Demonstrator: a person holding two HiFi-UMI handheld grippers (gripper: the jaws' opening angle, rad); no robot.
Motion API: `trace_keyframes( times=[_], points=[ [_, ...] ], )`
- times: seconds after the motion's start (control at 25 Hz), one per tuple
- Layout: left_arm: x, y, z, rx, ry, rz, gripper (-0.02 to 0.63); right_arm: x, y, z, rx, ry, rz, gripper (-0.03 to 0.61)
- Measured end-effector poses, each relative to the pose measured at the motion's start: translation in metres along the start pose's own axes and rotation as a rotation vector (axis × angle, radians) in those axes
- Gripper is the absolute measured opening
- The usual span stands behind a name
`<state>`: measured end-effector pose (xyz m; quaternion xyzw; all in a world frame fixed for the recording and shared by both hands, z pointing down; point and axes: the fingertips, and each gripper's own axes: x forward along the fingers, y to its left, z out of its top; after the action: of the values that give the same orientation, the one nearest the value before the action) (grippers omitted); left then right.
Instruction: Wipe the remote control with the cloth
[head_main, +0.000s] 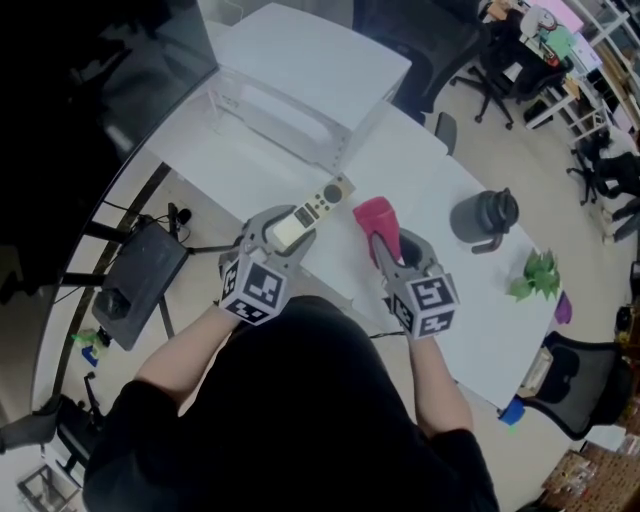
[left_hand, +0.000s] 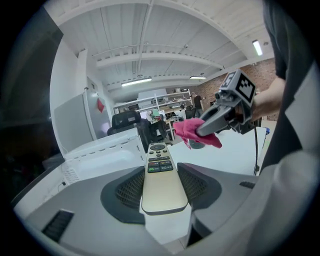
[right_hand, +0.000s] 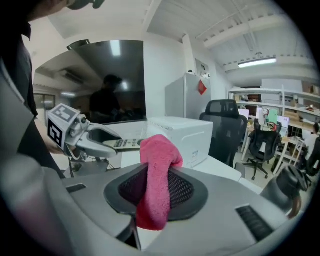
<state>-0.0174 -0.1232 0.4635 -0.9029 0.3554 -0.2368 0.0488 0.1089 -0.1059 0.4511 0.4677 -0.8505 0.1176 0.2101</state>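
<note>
Left gripper: grey ribbed pads clamped on the sides of the remote control, a slim cream bar with dark buttons at its far end, held over the smooth white table. Right gripper: pads pinching the cloth, a pink, nubby, folded strip, just right of the remote. Far right: dark grey jug.

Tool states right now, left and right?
Left tool: closed on the remote control.
Right tool: closed on the pink cloth.
</note>
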Motion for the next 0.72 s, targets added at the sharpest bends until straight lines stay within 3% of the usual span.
trace_keyframes(
  times=[0.2,0.44,0.6,0.72],
  points=[
    [0.005,-0.005,0.007,0.116,0.005,-0.004,0.202,-0.002,0.05,0.05,-0.127,-0.042,0.142,0.1],
    [0.008,-0.009,0.018,0.232,-0.003,-0.013,0.202,0.015,0.101,0.058,-0.311,0.013,0.3,0.1],
    [0.004,-0.013,0.027,0.3,-0.029,-0.013,0.202,0.021,0.115,0.054,-0.378,0.046,0.342,0.1],
    [0.0,-0.017,0.028,0.345,-0.053,-0.023,0.202,0.021,0.113,0.054,-0.369,0.061,0.336,0.1]
  ],
)
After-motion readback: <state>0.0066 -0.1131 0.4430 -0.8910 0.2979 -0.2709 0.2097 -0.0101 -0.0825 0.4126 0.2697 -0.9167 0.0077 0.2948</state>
